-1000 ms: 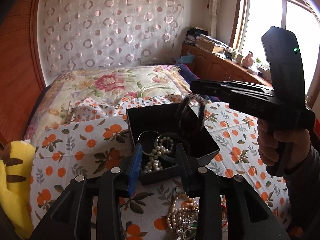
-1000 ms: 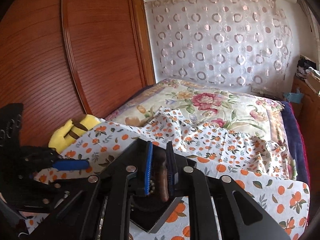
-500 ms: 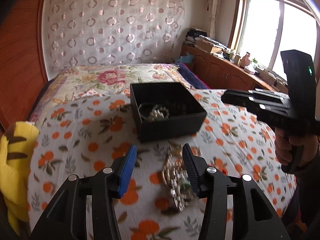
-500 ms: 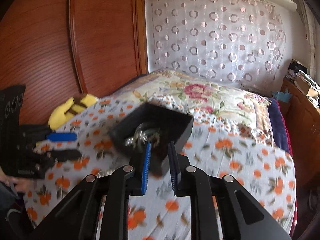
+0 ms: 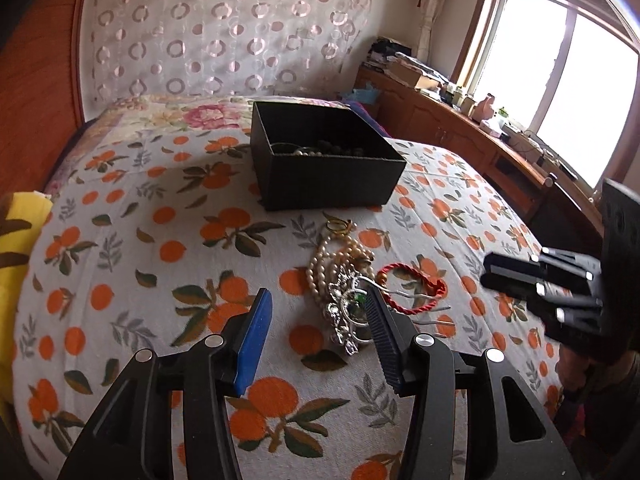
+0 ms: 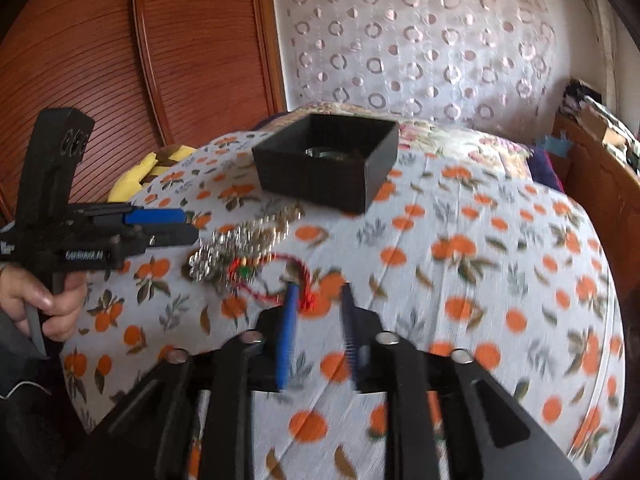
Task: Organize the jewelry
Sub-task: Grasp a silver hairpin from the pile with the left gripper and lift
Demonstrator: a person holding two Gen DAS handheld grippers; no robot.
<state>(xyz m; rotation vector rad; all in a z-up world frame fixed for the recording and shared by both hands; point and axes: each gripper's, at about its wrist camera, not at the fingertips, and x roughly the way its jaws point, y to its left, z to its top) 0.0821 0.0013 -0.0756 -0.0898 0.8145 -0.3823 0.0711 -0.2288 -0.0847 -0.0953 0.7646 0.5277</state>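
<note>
A black open box (image 5: pixel 320 160) sits on the orange-print sheet with beads and bracelets inside; it also shows in the right wrist view (image 6: pixel 328 160). A loose pile lies in front of it: pearl strands (image 5: pixel 340 260), a silver brooch piece (image 5: pixel 348 316) and a red cord bracelet (image 5: pixel 414 292). My left gripper (image 5: pixel 320 312) is open and empty, its jaws just short of the pile. My right gripper (image 6: pixel 318 300) is open and empty, close above the red cord bracelet (image 6: pixel 288 276). The right gripper also shows at the right edge of the left wrist view (image 5: pixel 540 284).
A yellow plush toy (image 5: pixel 16 260) lies at the bed's left edge. A wooden wardrobe (image 6: pixel 120 60) stands on the left and a cluttered wooden counter (image 5: pixel 460 120) runs under the window. A floral quilt (image 5: pixel 180 114) lies behind the box.
Both grippers have pulled back from the box toward the near side of the bed. The right gripper let its dark beaded piece go into the box and opened wider. The left stayed open.
</note>
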